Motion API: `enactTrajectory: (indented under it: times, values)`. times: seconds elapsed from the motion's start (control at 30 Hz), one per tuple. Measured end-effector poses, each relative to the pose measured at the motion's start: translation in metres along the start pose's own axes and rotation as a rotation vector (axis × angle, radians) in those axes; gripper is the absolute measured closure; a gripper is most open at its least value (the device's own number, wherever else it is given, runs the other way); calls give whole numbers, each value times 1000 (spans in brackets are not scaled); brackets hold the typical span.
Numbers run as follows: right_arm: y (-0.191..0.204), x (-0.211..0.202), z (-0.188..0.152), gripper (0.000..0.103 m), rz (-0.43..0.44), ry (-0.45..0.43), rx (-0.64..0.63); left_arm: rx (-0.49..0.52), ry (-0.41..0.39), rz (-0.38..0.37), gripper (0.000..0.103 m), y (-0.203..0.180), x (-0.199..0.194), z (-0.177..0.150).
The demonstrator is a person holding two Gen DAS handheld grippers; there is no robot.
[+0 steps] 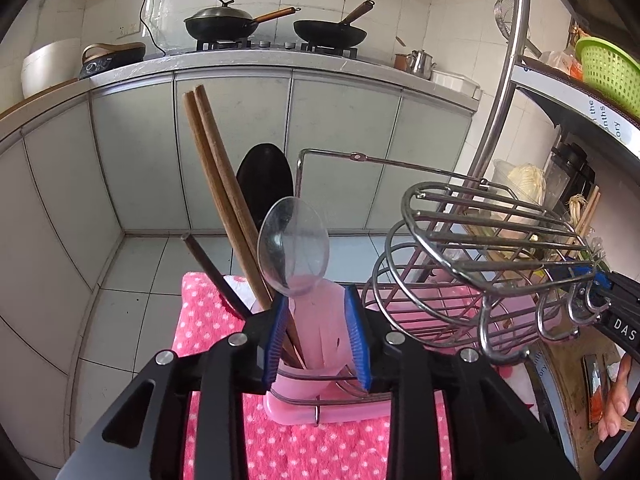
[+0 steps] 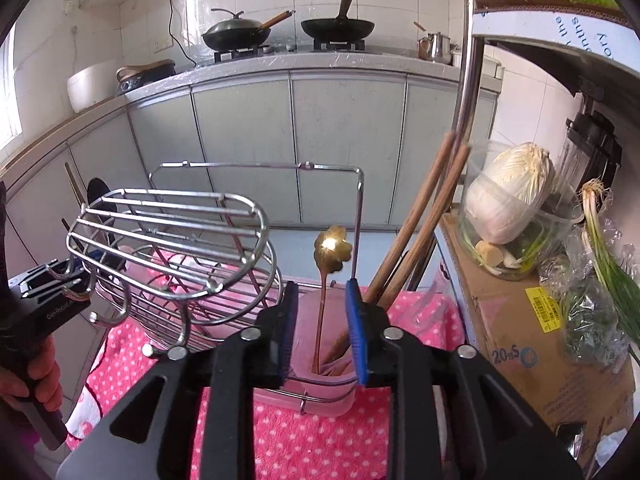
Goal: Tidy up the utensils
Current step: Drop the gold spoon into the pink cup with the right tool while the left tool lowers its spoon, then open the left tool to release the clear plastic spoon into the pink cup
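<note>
In the left wrist view my left gripper (image 1: 316,340) stands open around a pink holder cup (image 1: 320,400). A clear plastic spoon (image 1: 294,244) stands in the cup between the blue pads, untouched, beside two wooden chopsticks (image 1: 216,168) and a black spoon (image 1: 266,176). In the right wrist view my right gripper (image 2: 322,332) is open around another pink cup (image 2: 320,398). A gold spoon (image 2: 332,248) stands upright in it, clear of both pads, with wooden chopsticks (image 2: 424,216) leaning to the right.
A steel wire rack (image 1: 480,240) with hooks joins the two cups on a pink dotted towel (image 1: 204,320). To the right a cardboard box (image 2: 512,320) carries a bowl of cabbage (image 2: 512,192) and scallions (image 2: 608,248). Cabinets and a stove with woks lie beyond.
</note>
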State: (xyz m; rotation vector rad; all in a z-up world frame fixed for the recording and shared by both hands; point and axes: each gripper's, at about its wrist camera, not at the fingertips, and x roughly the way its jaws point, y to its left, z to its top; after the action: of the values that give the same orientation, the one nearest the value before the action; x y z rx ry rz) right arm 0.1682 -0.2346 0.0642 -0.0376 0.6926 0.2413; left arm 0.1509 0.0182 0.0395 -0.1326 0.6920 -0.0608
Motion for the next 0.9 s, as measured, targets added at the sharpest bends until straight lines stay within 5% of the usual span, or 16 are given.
enactTrajectory:
  times: [0.43, 0.77, 0.9]
  values:
    - [-2, -46, 10, 67, -12, -119, -1, 2, -42, -50, 55, 11, -37, 0]
    - [3, -73, -24, 66, 27, -184, 47, -32, -122, -74, 53, 18, -81, -15]
    - [9, -80, -50, 51, 12, -225, 79, -31, -137, -81, 53, 9, -92, -27]
